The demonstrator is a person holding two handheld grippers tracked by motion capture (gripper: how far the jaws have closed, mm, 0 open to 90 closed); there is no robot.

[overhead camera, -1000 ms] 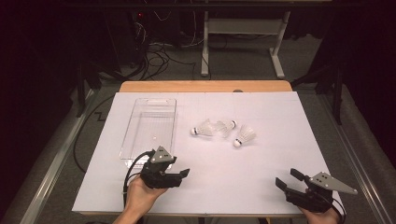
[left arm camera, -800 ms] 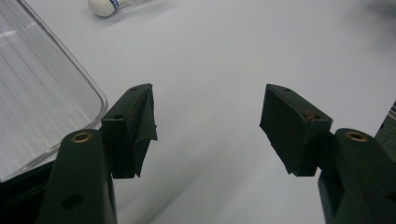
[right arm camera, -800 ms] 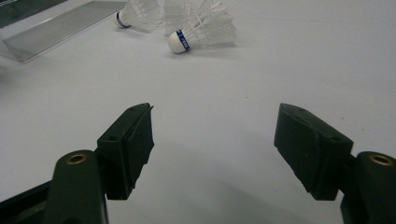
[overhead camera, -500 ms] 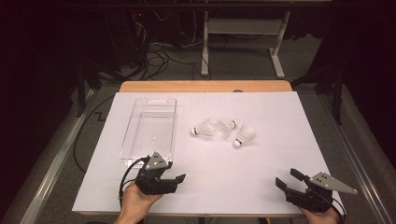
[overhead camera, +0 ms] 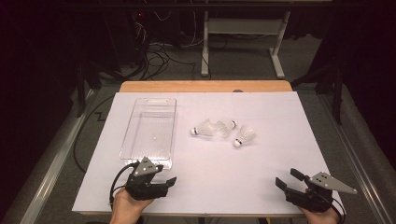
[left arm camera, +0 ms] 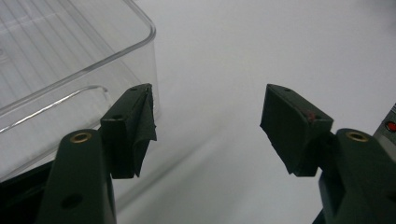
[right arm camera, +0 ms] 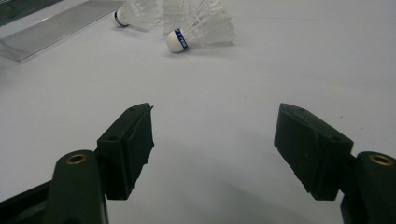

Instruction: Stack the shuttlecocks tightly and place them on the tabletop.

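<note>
Shuttlecocks point(overhead camera: 219, 129) lie well ahead of both tools point(overhead camera: 170, 181) point(overhead camera: 287, 178) (jaws wide apart, holding nothing).

The white table cover point(overhead camera: 261, 177) is evenly bright against dark surroundings; soft shadows lie beneath blurred, close jaws.

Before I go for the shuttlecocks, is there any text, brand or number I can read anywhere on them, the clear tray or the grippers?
No readable text anywhere.
Nearest shuttlecock: a blue band round its cork with faint marks, too blurred to read.
Farther shuttlecock: a blue band, also unreadable.
Clear tray: no label visible.
Left gripper and right gripper: no markings.
</note>
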